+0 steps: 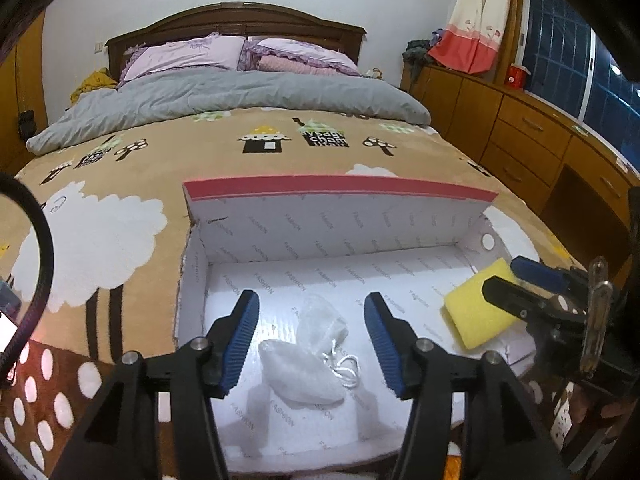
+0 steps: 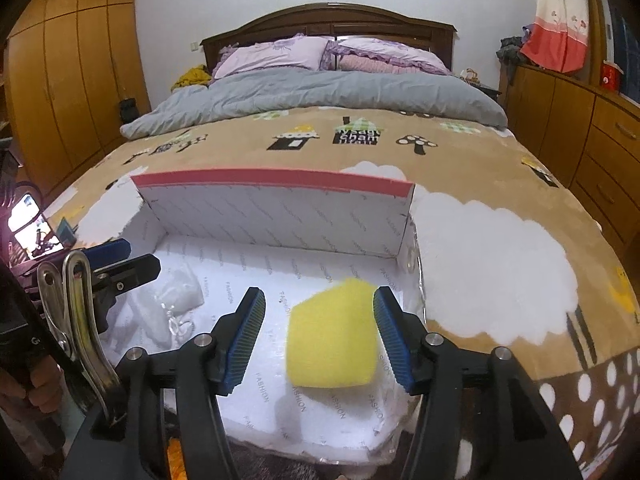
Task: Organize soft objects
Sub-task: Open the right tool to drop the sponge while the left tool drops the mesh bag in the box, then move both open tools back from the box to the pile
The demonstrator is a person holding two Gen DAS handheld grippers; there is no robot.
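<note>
Evidently the release step, both items down in the open white cardboard box [image 1: 320, 220] on the patterned bedspread [image 1: 100, 240]. Left gripper [image 1: 310, 336]: jaws apart, gripping nothing; the crumpled white mesh drawstring pouch [image 1: 304, 368] lies between them, untouched, long axis slanting away to the right. Right gripper [image 2: 320, 338]: jaws apart, the yellow sponge block [image 2: 332, 340] seemingly freed, long axis running roughly away from the camera. Next likely calls for lifting both grippers clear.

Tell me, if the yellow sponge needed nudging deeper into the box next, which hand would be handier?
Probably the right. The right gripper hangs open directly over the yellow sponge in the box; the left gripper sits over the white pouch.
</note>
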